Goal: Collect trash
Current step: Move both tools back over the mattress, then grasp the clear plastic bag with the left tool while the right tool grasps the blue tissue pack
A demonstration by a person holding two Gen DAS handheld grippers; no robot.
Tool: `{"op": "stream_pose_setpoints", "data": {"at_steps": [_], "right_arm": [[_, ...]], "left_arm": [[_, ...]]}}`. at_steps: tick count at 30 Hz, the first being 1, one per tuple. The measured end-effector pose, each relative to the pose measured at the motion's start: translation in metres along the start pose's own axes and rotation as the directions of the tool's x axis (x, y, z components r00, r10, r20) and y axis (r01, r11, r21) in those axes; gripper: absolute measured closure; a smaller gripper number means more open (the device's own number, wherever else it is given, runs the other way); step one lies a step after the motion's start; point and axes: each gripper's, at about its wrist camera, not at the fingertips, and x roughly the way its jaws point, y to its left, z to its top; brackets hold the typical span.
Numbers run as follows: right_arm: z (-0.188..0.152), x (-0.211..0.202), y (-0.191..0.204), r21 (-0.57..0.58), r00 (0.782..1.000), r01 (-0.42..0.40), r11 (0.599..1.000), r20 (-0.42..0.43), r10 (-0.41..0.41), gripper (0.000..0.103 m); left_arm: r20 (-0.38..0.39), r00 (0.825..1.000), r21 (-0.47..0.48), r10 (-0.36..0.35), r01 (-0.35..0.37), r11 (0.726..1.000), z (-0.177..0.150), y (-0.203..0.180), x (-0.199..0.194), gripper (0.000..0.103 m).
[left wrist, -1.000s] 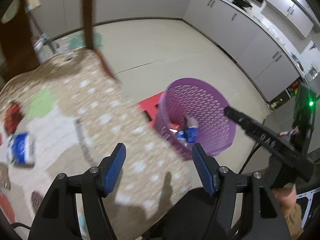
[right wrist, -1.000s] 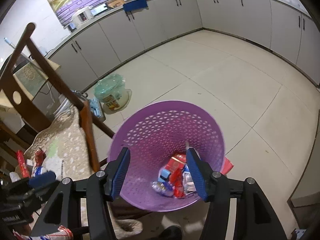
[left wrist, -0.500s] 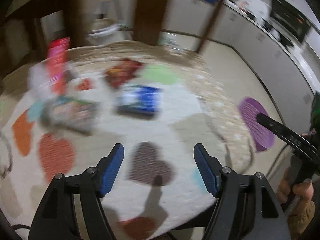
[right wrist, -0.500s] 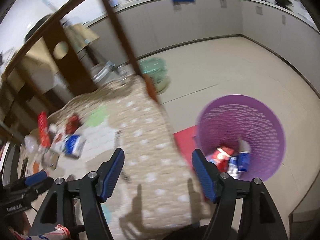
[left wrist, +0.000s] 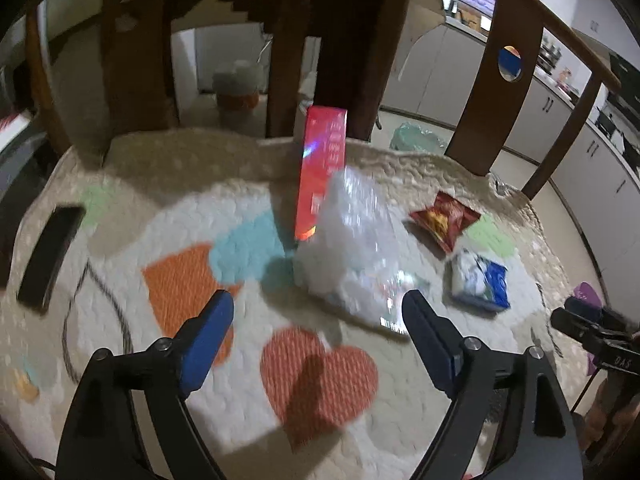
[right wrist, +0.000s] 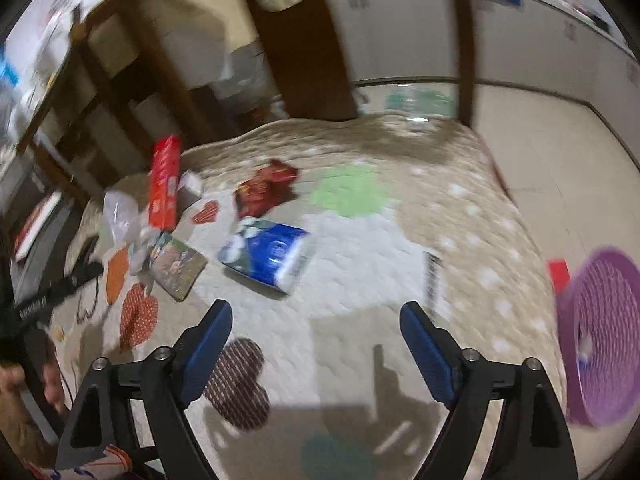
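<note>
Left claw (left wrist: 316,312) opening empty, quilted blanket (left wrist: 400,420), wooden chair-backs (left wrist: 496,80)

Cream quilted cloth (left wrist: 168,184) patterned with orange, red and brown hearts, teal and green patches, pale dots toward its edge. Red tall box (left wrist: 322,168), clear whitish plastic bag (left wrist: 352,248), dark red snack packet (left wrist: 444,220) with yellow print, blue-and-white pack (left wrist: 478,280), black flat object (left wrist: 50,258). Purple lattice-patterned basket (right wrist: 600,340), blue pads on black arms of each hand-held gripper (left wrist: 316,340), dark brown wooden chair backs (left wrist: 496,92).
</note>
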Motion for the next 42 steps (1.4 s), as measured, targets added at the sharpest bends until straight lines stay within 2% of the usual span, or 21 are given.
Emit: {"op": "stream_pose_setpoints", "data": {"at_steps": [5,9,15,19,21,22,23,25,27,34,42], "right_arm": [[0.026,0.037,0.023,-0.122,0.999,-0.019,0.992,-0.047,0.013,0.010],[0.043,0.066,0.033,-0.188,0.997,-0.022,0.982,-0.083,0.006,0.010],[0.050,0.102,0.043,-0.225,0.988,-0.037,0.974,-0.153,0.002,0.009],[0.045,0.109,0.050,-0.233,0.986,-0.049,0.971,-0.164,0.011,0.009],[0.041,0.111,0.054,-0.243,0.986,-0.040,0.969,-0.166,-0.001,0.011],[0.039,0.111,0.056,-0.248,0.986,-0.033,0.968,-0.169,-0.010,0.012],[0.037,0.112,0.058,-0.251,0.985,-0.027,0.968,-0.169,-0.016,0.018],[0.033,0.110,0.059,-0.253,0.986,-0.005,0.967,-0.163,-0.037,0.028],[0.031,0.106,0.058,-0.246,0.987,0.008,0.969,-0.156,-0.048,0.041],[0.022,0.083,0.053,-0.192,0.989,0.017,0.981,-0.142,-0.045,0.045],[0.002,0.036,0.054,-0.188,0.990,0.109,0.976,-0.067,-0.123,0.045]], "left_arm": [[0.027,0.999,0.067,0.018,-0.020,0.998,0.019,-0.006,0.021,0.018],[0.009,0.999,0.069,0.036,-0.037,0.997,0.031,-0.005,0.042,0.018],[-0.050,0.999,0.002,-0.008,0.008,1.000,0.031,0.009,0.060,0.018],[-0.102,0.993,-0.015,-0.059,0.058,0.998,0.022,0.014,0.062,0.018],[-0.112,0.991,-0.005,-0.070,0.070,0.998,0.017,0.014,0.061,0.033],[-0.132,0.989,0.004,-0.065,0.067,0.998,0.014,0.012,0.060,0.055],[-0.143,0.988,0.005,-0.062,0.063,0.998,0.013,0.012,0.060,0.082],[-0.157,0.986,-0.014,-0.062,0.061,0.998,0.009,0.013,0.058,0.082],[-0.137,0.989,-0.028,-0.063,0.059,0.998,0.007,0.014,0.050,0.083],[-0.085,0.993,-0.043,-0.083,0.080,0.996,-0.001,0.008,0.009,0.083],[-0.060,0.996,0.028,-0.067,0.068,0.997,-0.021,-0.013,-0.026,0.083]]}}
